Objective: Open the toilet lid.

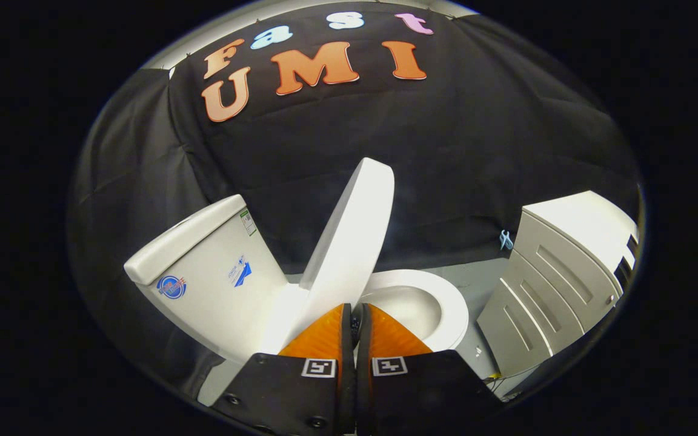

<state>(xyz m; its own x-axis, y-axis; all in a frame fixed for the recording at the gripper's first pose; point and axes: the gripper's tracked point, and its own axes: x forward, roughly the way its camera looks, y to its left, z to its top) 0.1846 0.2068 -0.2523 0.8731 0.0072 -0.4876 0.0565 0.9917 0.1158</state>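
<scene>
— Black cloth backs the booth, grey floor below. Where does the toilet lid [352,233] stand?

— Raised nearly upright, leaning toward the tank [203,266] at ten o'clock. Its lower edge is just ahead of the gripper [355,318], rising toward twelve.

— And the fingers?

— Pressed close together, only a thin slit between them, nothing held that I can see.

— Anything else?

— The open seat and bowl [431,303] lie at one o'clock; a white cabinet [558,272] stands at three.
</scene>
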